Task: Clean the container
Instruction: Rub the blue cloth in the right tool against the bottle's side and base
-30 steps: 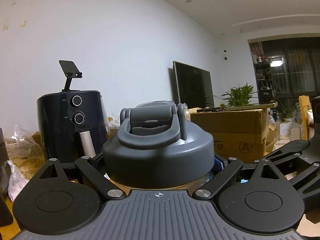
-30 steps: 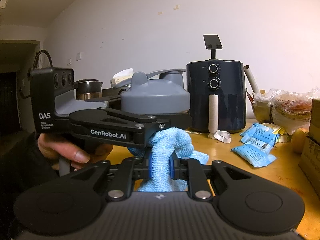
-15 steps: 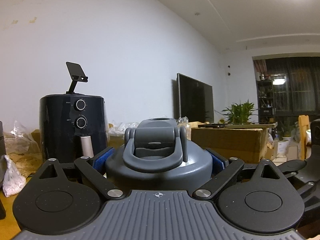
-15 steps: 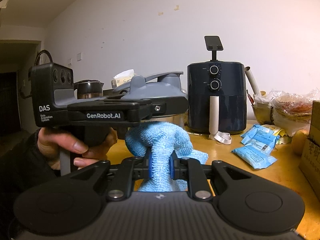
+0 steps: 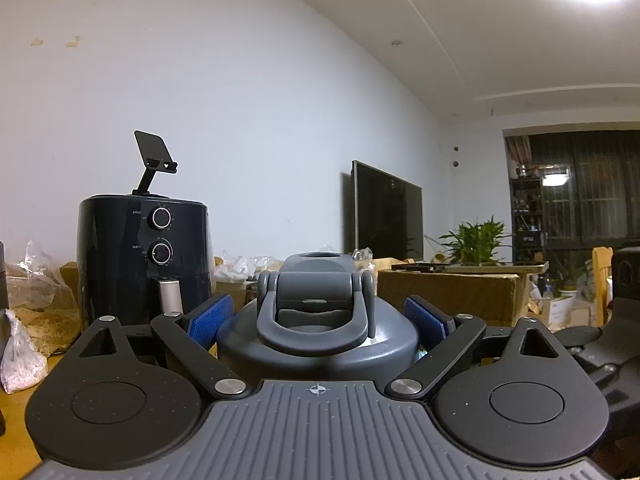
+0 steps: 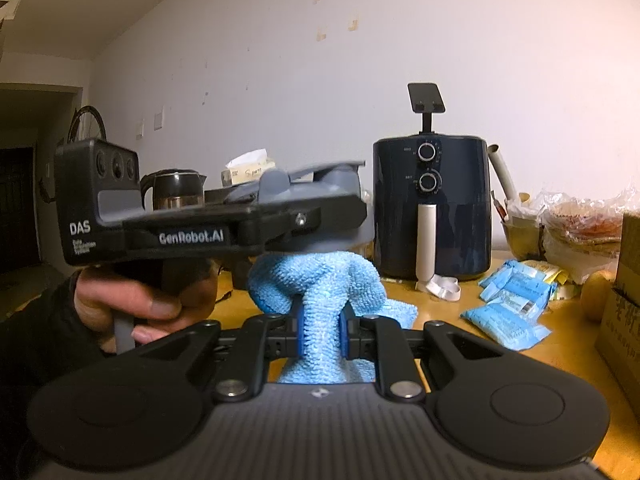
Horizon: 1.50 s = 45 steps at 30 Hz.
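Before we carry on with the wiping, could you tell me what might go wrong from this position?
1. The left gripper appears to grip the container only at its rounded grey lid; pushing with the cloth might make it slip.
2. The blue cloth, pinched in the right gripper, is bunched under the left gripper's body, so it could wipe the tool rather than the container.
3. The trailing cloth could drag across the wooden table.

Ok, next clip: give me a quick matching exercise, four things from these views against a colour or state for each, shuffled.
Things:
1. cloth
2. container lid
3. air fryer
4. packets

Descriptions:
A. dark, with two round dials
B. grey, with a loop handle
C. light blue, pinched in the right gripper
D. lying flat on the wooden table

Pairs: 1-C, 2-B, 3-A, 4-D
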Each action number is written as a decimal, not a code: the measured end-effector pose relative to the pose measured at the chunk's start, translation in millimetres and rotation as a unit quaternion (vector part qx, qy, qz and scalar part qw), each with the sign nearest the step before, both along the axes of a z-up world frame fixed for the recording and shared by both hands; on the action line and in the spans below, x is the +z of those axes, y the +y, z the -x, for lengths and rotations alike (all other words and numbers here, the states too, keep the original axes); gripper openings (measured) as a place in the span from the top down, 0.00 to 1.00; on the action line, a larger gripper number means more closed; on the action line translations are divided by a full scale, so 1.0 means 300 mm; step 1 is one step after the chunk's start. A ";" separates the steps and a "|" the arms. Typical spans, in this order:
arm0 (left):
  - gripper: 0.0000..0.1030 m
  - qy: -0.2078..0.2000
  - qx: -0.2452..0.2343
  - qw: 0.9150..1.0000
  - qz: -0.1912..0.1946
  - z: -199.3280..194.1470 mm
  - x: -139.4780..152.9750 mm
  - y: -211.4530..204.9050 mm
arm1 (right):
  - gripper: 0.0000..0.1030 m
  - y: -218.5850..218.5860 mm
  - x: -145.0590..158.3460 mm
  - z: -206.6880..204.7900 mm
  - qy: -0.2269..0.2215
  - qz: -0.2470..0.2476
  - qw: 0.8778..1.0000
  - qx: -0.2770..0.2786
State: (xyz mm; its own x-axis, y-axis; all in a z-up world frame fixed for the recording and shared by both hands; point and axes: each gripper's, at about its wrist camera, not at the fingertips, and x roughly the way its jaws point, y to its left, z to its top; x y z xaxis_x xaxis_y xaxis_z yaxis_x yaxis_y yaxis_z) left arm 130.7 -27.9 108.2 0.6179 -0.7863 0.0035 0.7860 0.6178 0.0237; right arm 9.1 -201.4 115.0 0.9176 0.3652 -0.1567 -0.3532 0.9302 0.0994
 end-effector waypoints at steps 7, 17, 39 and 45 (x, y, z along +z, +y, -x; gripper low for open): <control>0.09 -0.001 -0.001 1.000 -0.003 -0.001 -0.001 -0.002 | 0.87 0.002 0.009 -0.013 0.006 0.011 1.000 0.003; 0.09 0.002 -0.003 1.000 -0.004 -0.012 -0.003 -0.002 | 0.88 0.019 -0.026 -0.047 0.052 0.043 0.998 0.010; 0.09 -0.001 -0.004 1.000 -0.006 -0.009 -0.006 0.000 | 0.89 0.056 -0.132 -0.120 0.140 0.089 0.986 0.014; 0.09 -0.001 -0.004 1.000 -0.006 -0.011 -0.003 -0.002 | 0.88 0.063 -0.154 -0.131 0.153 0.095 0.984 0.014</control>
State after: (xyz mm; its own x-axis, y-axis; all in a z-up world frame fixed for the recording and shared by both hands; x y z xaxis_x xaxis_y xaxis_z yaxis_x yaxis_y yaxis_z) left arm 134.0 -28.4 107.3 0.6117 -0.7911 -0.0053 0.7908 0.6112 0.0333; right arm 48.5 -182.4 68.7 0.8066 0.3274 -0.4922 -0.3601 0.9324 0.0301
